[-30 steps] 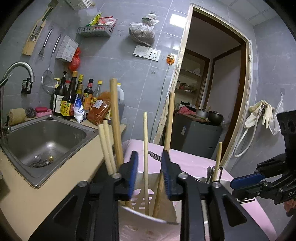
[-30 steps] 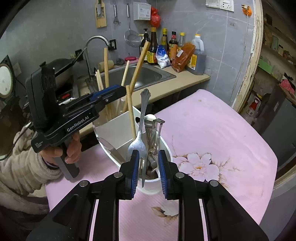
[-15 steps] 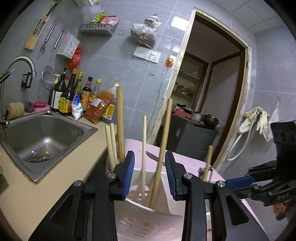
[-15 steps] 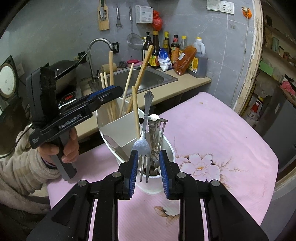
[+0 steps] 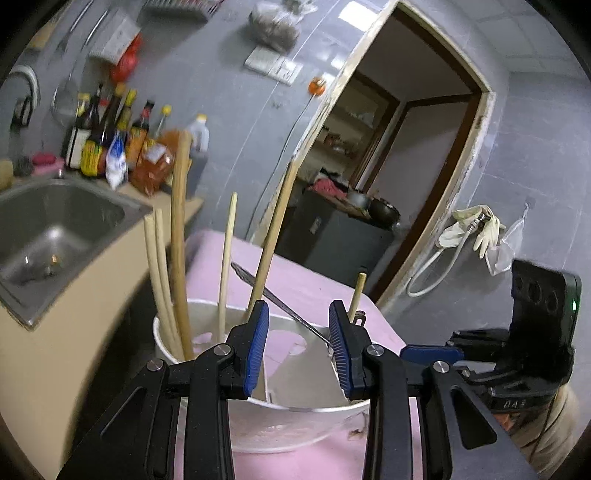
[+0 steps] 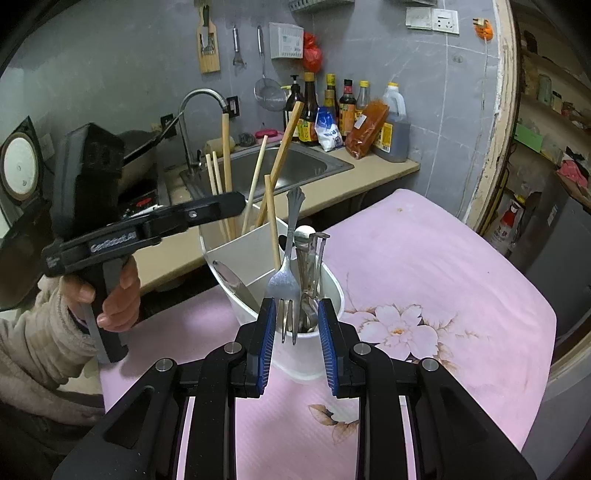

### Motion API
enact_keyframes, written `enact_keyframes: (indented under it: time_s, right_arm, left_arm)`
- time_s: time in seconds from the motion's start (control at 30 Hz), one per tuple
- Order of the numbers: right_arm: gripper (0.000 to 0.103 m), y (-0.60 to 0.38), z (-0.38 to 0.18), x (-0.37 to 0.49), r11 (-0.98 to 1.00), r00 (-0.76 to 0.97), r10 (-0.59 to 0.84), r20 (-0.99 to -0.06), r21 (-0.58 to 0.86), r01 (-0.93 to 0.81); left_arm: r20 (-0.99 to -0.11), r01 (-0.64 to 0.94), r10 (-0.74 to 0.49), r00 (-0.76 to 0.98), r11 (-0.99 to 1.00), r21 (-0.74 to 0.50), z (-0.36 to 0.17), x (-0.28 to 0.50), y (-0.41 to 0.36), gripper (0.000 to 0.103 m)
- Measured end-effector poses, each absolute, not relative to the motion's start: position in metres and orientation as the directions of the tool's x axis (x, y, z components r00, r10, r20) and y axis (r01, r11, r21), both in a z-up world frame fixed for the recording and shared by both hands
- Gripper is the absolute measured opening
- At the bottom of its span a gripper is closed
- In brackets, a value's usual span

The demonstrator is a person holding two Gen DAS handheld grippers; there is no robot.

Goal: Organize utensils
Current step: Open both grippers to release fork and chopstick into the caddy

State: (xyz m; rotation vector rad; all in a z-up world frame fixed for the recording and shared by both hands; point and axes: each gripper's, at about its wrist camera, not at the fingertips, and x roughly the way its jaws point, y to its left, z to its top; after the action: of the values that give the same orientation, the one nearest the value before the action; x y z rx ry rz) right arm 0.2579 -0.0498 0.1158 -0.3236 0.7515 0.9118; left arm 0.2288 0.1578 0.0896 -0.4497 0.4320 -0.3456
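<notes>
Both grippers hover at the white utensil holder point(image 6: 325, 284) — left gripper point(image 5: 298, 343) nearly level, right gripper point(image 6: 295, 332) tilted down, jaws apart, gripping nothing.

Grey tiled walls point(image 6: 436, 122) throughout. Steel sink point(image 6: 295, 166) with curved tap point(image 6: 199, 107) set in a beige counter point(image 6: 373, 177), ahead-left of the right gripper. Sauce bottles point(image 6: 332, 107) line the counter's back. Doorway point(image 5: 417, 155), frame paint worn, ahead-right of the left gripper. Wall sockets point(image 6: 432, 16) mounted high.

Dim indoor light; left view motion-blurred, right view sharp; fisheye edges bent, vignetted.
</notes>
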Motion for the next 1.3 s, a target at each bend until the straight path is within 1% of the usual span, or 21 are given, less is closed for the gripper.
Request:
enact_keyframes:
  time_s: [0.13, 0.37, 0.5, 0.67, 0.87, 1.07, 1.17, 1.23, 1.27, 1.3]
  right_arm:
    - [0.022, -0.055, 0.115, 0.257, 0.583, 0.38, 0.611, -0.695, 0.07, -0.81]
    - [0.022, -0.064, 0.115, 0.26, 0.582, 0.379, 0.642, -0.667, 0.102, -0.807]
    - [0.022, -0.065, 0.115, 0.26, 0.579, 0.378, 0.648, -0.661, 0.106, -0.809]
    - [0.022, -0.067, 0.116, 0.259, 0.574, 0.376, 0.65, -0.661, 0.103, -0.812]
    - [0.022, -0.074, 0.119, 0.254, 0.577, 0.381, 0.646, -0.661, 0.096, -0.811]
    - [0.025, -0.085, 0.12, 0.249, 0.595, 0.402, 0.643, -0.652, 0.094, -0.798]
    - [0.026, -0.091, 0.118, 0.245, 0.603, 0.423, 0.652, -0.629, 0.092, -0.793]
    - [0.028, -0.099, 0.116, 0.24, 0.604, 0.437, 0.676, -0.593, 0.106, -0.79]
    - [0.031, -0.103, 0.115, 0.237, 0.606, 0.446, 0.692, -0.568, 0.121, -0.786]
    - [0.039, -0.106, 0.113, 0.235, 0.609, 0.453, 0.702, -0.55, 0.133, -0.782]
  left_arm:
    - [-0.356, 0.192, -0.435, 0.827, 0.814, -0.549, 0.09, 0.239, 0.161, 0.028]
    - [-0.381, 0.149, -0.403, 0.832, 0.824, -0.547, 0.095, 0.242, 0.157, 0.028]
    - [-0.383, 0.157, -0.424, 0.821, 0.811, -0.563, 0.095, 0.243, 0.157, 0.028]
    - [-0.416, 0.133, -0.43, 0.801, 0.806, -0.577, 0.096, 0.246, 0.155, 0.028]
    - [-0.418, 0.127, -0.435, 0.798, 0.798, -0.589, 0.096, 0.246, 0.155, 0.028]
    - [-0.422, 0.125, -0.443, 0.791, 0.792, -0.598, 0.093, 0.248, 0.153, 0.028]
    - [-0.412, 0.136, -0.442, 0.797, 0.796, -0.59, 0.093, 0.246, 0.155, 0.028]
    - [-0.39, 0.145, -0.427, 0.815, 0.804, -0.576, 0.094, 0.242, 0.156, 0.028]
    - [-0.378, 0.149, -0.416, 0.827, 0.811, -0.566, 0.095, 0.239, 0.156, 0.028]
    - [-0.37, 0.154, -0.408, 0.835, 0.817, -0.555, 0.096, 0.236, 0.155, 0.028]
